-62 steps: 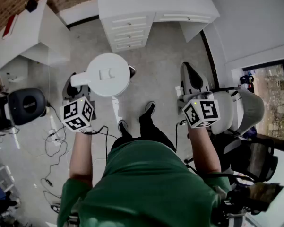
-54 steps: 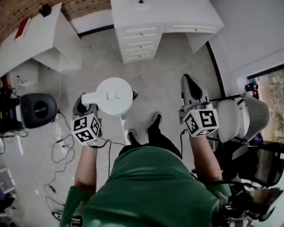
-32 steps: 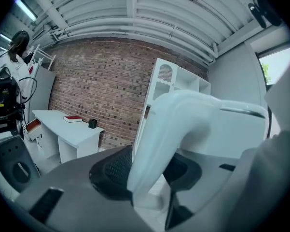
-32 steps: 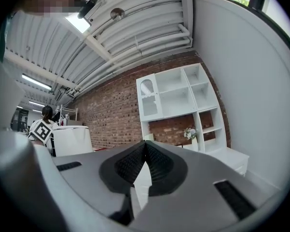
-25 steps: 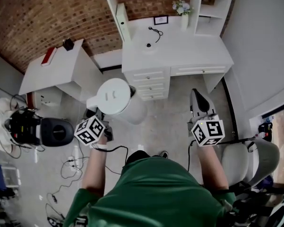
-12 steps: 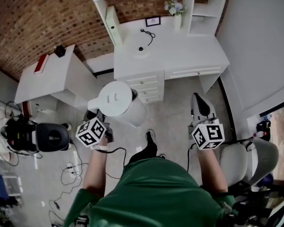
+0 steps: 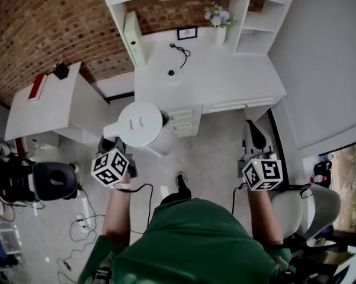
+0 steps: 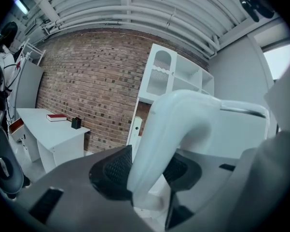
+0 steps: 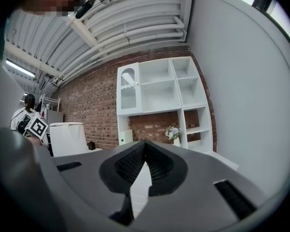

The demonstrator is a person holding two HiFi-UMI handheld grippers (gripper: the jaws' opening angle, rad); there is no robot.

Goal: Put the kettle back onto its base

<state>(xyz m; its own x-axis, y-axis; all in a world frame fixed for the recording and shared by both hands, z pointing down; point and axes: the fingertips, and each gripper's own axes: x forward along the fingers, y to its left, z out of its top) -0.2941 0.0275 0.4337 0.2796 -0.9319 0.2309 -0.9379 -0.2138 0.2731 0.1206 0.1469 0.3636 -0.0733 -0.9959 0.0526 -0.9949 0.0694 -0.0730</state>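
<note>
Between the pads of the left gripper (image 8: 152, 170), the handle (image 8: 173, 129) of the white kettle (image 7: 141, 123) is clamped, its body just ahead of the tool. To the right, the right gripper (image 9: 145, 166) has its jaws closed together, empty. A white desk (image 7: 225, 78) lies beyond both.

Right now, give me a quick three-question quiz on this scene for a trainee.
1. True or false: the left gripper is shut on the kettle, at its handle.
2. What does the right gripper hold? A) a vase B) nothing C) a cord
3. Fill in: the book on the side table is ____ in colour.
Key: 1 true; 2 B; 3 red.
</note>
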